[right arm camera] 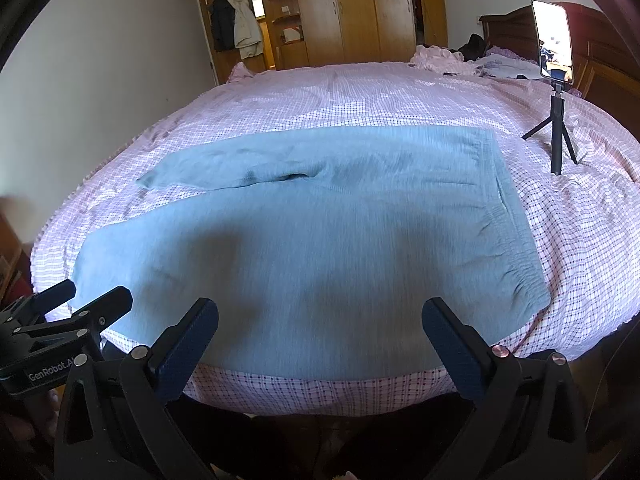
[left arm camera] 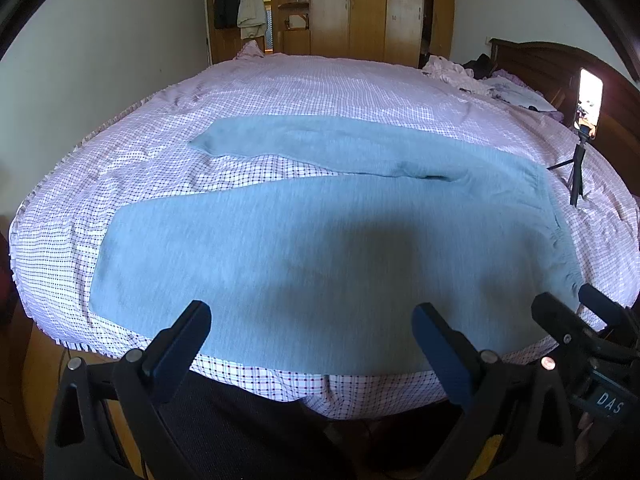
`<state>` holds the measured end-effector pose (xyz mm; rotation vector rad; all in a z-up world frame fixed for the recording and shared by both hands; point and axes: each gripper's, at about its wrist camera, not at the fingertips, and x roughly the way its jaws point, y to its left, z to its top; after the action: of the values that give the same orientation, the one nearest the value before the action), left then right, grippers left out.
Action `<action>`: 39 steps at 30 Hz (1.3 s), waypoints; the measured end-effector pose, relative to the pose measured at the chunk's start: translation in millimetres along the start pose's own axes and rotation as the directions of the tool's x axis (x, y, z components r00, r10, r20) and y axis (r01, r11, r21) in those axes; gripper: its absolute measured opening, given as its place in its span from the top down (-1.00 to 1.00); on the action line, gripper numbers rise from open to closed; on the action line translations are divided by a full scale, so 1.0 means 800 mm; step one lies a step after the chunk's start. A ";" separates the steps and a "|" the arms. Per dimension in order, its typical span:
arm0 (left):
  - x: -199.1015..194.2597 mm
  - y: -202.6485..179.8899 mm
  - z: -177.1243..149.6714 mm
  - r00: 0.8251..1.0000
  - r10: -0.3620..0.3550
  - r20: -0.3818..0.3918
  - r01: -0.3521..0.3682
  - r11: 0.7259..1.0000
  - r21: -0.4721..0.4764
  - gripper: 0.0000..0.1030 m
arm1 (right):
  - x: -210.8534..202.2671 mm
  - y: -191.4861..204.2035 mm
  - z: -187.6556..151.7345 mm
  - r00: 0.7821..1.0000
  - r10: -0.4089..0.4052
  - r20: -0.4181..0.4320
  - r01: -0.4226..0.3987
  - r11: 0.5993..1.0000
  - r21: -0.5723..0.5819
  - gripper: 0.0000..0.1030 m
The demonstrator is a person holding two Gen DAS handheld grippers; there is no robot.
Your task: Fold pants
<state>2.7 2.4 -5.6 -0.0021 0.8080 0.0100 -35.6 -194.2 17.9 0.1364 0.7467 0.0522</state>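
Light blue-grey pants (left arm camera: 320, 236) lie spread flat on the checked bedspread (left arm camera: 320, 92), waistband at the right, both legs reaching left with a gap between them. They also show in the right wrist view (right arm camera: 320, 224). My left gripper (left arm camera: 312, 316) is open and empty, held above the near leg by the bed's front edge. My right gripper (right arm camera: 320, 312) is open and empty, above the same near edge, to the right of the left one. The right gripper shows in the left wrist view (left arm camera: 576, 316), the left gripper in the right wrist view (right arm camera: 84, 304).
A phone on a small black tripod (right arm camera: 554, 80) stands on the bed right of the waistband; it also shows in the left wrist view (left arm camera: 586, 120). Crumpled clothes (right arm camera: 460, 58) lie by the wooden headboard (left arm camera: 532, 60). A wooden wardrobe (right arm camera: 352, 12) with hanging coats stands beyond the bed.
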 end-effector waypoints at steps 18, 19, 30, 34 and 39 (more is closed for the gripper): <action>0.000 0.002 0.001 1.000 0.001 -0.005 -0.001 1.000 0.014 -0.99 | 0.002 -0.002 0.002 1.000 0.000 -0.003 0.000 1.000 0.006 -0.91; 0.000 0.003 0.003 1.000 0.001 -0.005 -0.001 1.000 0.018 -0.99 | 0.003 -0.002 0.003 1.000 0.000 -0.004 0.000 1.000 0.008 -0.91; -0.002 0.014 0.045 0.999 -0.020 -0.027 0.021 0.999 0.047 -0.99 | -0.004 -0.024 0.040 1.000 0.020 -0.005 -0.019 0.998 0.064 -0.91; -0.006 0.014 0.066 1.000 -0.025 -0.014 0.026 0.996 0.085 -0.99 | -0.003 -0.033 0.053 0.999 0.037 -0.013 -0.036 0.997 0.074 -0.91; -0.008 0.012 0.092 1.000 -0.017 0.006 0.016 0.994 0.106 -0.99 | 0.003 -0.045 0.069 0.999 0.041 -0.022 -0.039 0.996 0.083 -0.91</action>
<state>51.3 12.5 49.6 0.0913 0.8004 -0.0487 3.3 -235.3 51.3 0.2297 0.7704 0.0615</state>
